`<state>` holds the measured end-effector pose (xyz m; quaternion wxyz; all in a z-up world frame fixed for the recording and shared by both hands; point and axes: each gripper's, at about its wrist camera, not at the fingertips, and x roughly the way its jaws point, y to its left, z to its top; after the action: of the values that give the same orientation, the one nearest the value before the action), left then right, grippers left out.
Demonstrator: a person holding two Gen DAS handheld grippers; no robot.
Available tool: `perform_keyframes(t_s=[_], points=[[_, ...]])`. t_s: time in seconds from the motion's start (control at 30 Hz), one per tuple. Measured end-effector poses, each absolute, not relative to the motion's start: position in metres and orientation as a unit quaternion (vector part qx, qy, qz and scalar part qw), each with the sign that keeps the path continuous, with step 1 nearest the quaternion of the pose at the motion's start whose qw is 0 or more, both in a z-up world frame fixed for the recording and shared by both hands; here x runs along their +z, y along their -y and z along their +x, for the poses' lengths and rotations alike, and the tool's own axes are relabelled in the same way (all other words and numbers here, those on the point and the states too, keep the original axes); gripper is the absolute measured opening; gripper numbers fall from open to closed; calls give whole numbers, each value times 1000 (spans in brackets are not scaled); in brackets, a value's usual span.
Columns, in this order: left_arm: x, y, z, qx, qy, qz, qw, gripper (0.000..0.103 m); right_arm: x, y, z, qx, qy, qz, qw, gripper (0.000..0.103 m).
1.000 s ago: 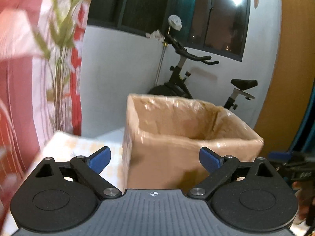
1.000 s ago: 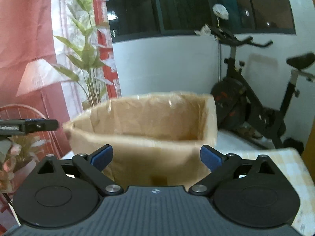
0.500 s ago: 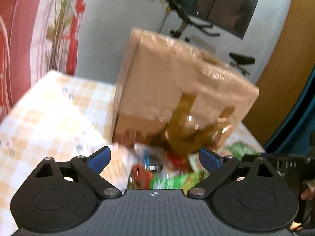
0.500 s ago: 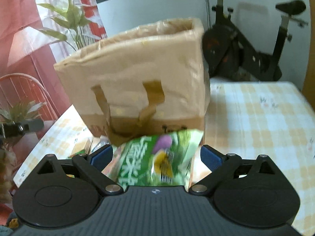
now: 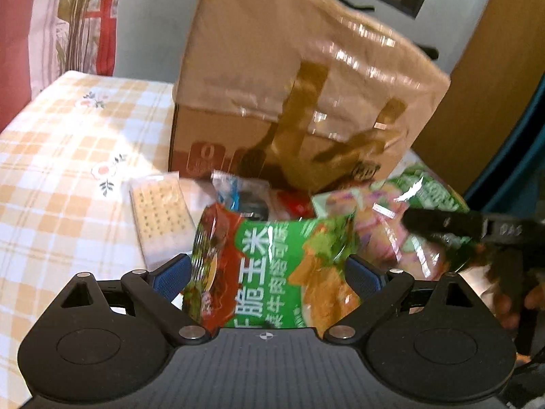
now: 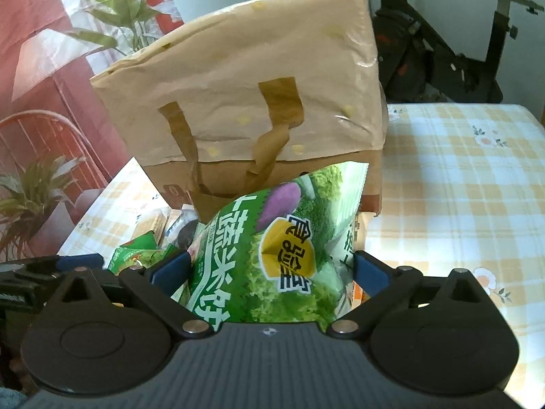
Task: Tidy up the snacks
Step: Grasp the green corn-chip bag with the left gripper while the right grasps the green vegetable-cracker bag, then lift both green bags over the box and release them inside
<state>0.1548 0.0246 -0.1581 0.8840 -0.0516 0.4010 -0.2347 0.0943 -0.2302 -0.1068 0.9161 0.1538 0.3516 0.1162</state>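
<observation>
Left hand-held gripper (image 5: 265, 274): jaws spread wide, a red-and-green corn snack bag (image 5: 272, 266) lying between the blue pads; contact with either pad not clear, nothing visibly clamped. Right hand-held gripper (image 6: 270, 271): jaws equally wide, a green vegetable snack bag (image 6: 272, 245) between them, again no clear pinch.

Beyond the left one, a clear-wrapped cracker pack (image 5: 161, 218) lies flat on the table (image 5: 61, 156), just left of the corn bag. A blue-and-dark packet (image 5: 243, 192) and a red one (image 5: 296, 202) sit behind, blurred.

All snacks are heaped against the front of a cardboard box (image 6: 272, 170) lined with a tan bag (image 6: 245, 78) draped over its sides, handles hanging down.
</observation>
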Motion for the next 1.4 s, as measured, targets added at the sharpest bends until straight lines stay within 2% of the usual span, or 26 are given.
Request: perform_keyframes(t_s=[0.13, 0.3, 0.5, 0.73, 1.4], points=[[-167, -19, 157, -236, -414, -43, 878, 98, -106, 230, 91, 120, -336, 157, 921, 87], [-177, -15, 157, -231, -411, -42, 881, 97, -106, 226, 89, 123, -325, 144, 926, 84], [-166, -16, 153, -236, -404, -34, 883, 76, -104, 226, 87, 123, -320, 146, 928, 82], [-137, -33, 144, -224, -361, -51, 904, 75, -93, 228, 80, 111, -296, 130, 940, 75], [-78, -40, 132, -188, -265, -23, 946, 76, -49, 224, 61, 116, -227, 73, 964, 75]])
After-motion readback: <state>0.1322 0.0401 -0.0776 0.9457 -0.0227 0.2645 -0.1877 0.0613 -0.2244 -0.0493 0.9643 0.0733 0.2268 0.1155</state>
